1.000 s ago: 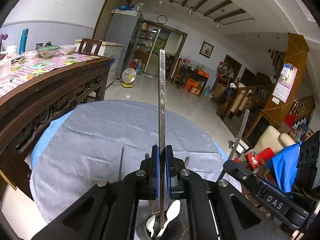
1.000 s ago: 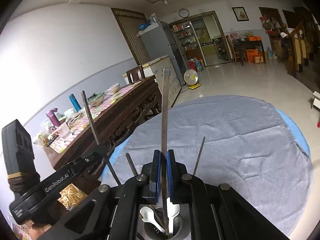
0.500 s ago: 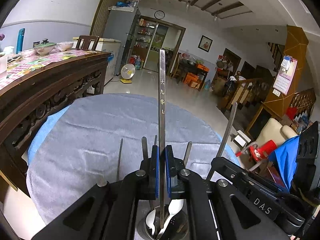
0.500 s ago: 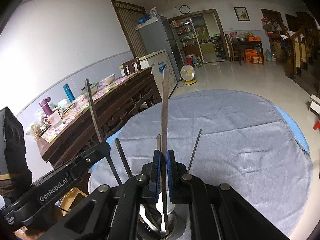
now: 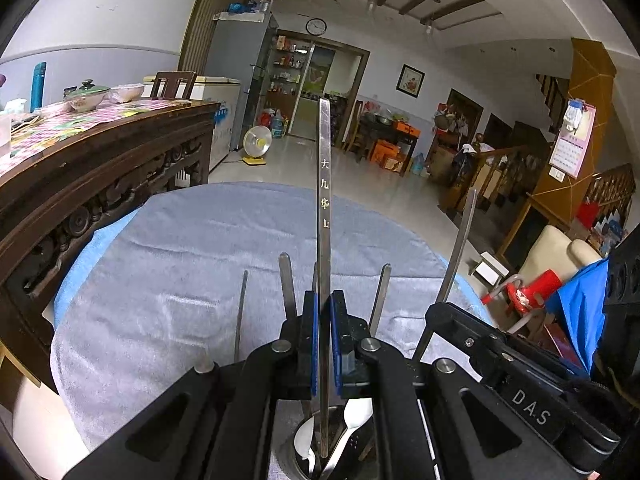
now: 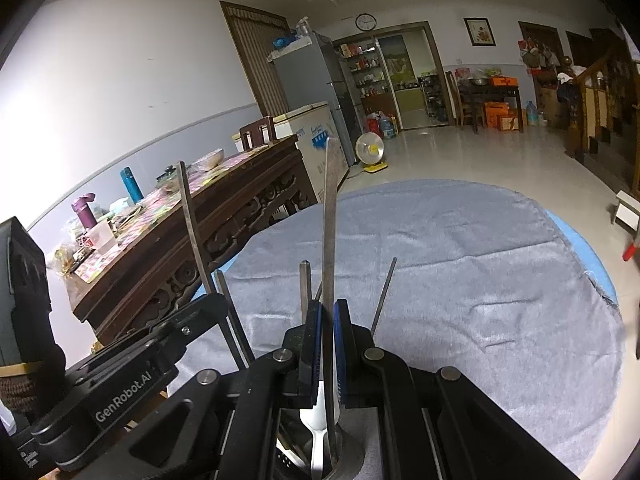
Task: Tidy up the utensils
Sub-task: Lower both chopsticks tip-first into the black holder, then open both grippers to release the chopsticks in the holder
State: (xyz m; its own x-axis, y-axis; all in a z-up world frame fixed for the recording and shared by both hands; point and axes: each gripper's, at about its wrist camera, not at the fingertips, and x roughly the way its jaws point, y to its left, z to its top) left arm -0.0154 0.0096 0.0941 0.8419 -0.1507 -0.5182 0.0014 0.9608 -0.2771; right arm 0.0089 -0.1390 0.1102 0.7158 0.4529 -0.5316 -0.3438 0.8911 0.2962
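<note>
My left gripper (image 5: 324, 304) is shut on a flat steel utensil handle (image 5: 324, 184) with engraved characters. It stands upright, its lower end inside a steel utensil cup (image 5: 294, 446) that also holds white spoons (image 5: 356, 412). Several other steel handles (image 5: 287, 284) stick up from the cup. My right gripper (image 6: 325, 308) is shut on a second steel handle (image 6: 329, 216), whose lower end is also down in the cup (image 6: 354, 460). Each gripper shows in the other's view: the right gripper (image 5: 438, 312) to the right, the left gripper (image 6: 212, 300) to the left.
The cup stands at the near edge of a round table under a grey cloth (image 5: 180, 280) (image 6: 480, 280). A carved dark wooden sideboard (image 5: 100, 168) (image 6: 224, 216) with dishes and bottles runs close along the left. Open tiled floor lies beyond.
Both grippers have sunk a little with their utensils, whose lower ends reach deeper into the cup. The other handles now stand higher around the fingers.
</note>
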